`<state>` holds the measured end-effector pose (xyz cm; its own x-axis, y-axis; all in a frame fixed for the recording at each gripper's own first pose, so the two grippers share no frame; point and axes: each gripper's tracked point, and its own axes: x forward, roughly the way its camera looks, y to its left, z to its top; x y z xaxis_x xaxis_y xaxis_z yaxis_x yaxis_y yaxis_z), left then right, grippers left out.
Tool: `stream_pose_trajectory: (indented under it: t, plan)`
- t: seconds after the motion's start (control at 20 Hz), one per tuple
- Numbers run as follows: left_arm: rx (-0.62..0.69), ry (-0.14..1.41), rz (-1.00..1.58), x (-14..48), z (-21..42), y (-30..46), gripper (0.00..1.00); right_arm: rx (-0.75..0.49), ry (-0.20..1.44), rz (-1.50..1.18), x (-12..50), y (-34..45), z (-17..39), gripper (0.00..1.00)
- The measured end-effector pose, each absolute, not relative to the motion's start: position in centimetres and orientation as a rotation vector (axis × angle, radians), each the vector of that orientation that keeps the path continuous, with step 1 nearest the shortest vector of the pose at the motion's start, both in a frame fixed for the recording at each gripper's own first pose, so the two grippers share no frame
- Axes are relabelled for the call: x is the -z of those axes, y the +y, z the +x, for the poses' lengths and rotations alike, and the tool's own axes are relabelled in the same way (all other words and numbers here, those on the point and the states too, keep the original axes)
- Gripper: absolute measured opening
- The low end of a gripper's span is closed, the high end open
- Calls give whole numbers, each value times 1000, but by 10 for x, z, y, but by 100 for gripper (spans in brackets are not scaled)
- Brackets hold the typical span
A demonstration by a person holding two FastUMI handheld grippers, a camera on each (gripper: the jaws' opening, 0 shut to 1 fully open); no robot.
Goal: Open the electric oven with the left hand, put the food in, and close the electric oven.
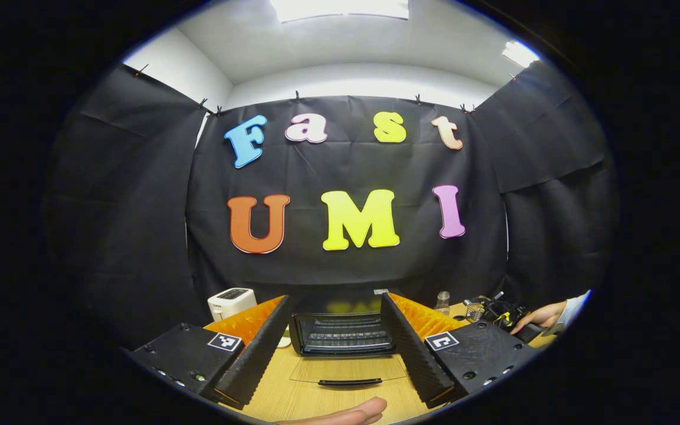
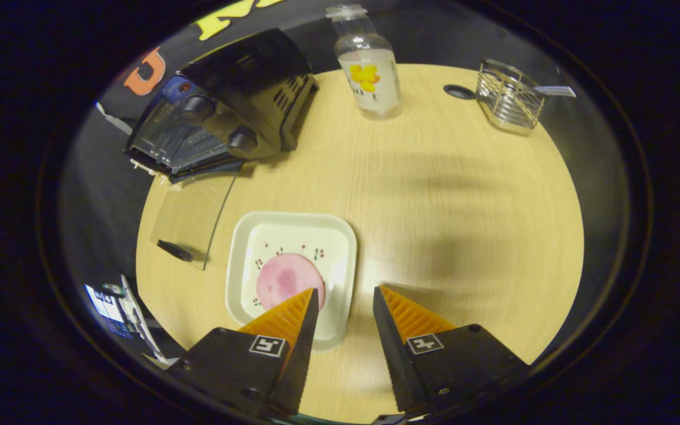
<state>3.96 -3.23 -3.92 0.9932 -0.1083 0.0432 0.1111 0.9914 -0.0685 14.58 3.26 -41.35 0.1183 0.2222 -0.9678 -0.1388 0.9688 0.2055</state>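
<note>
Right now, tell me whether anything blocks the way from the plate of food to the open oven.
Nothing visible does. In the right gripper view the plate with the pink food sits on bare table beside the lowered glass door of the oven. The bottle and wire basket stand off to the side.

Food [image 2: 290, 279] on plate [image 2: 334, 236] before open oven [image 2: 239, 112]; bottle [image 2: 369, 65], rack [image 2: 508, 103] behind.

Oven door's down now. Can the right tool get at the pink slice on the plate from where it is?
Probably yes. The right tool is open above the plate's near edge, with the pink slice just ahead of its fingers and nothing between them.
</note>
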Motion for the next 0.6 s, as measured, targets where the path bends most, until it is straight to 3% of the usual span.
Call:
stream_pose_trajectory:
  t: [0.1, 0.15, 0.25, 0.6]
  plan:
    - [112, -31, -87, 43, 39, -32, 97, -300, 1494, 124, 420, 41, 143, 37]
    - [111, -22, -93, 47, 40, -30, 97, -298, 1494, 128, 428, 38, 147, 17]
    - [100, -10, -93, 50, 42, -27, 97, -309, 1535, 222, 423, 32, 151, 2]
    - [108, 10, -98, 50, 37, -25, 97, -346, 1522, 459, 419, 31, 149, 1]
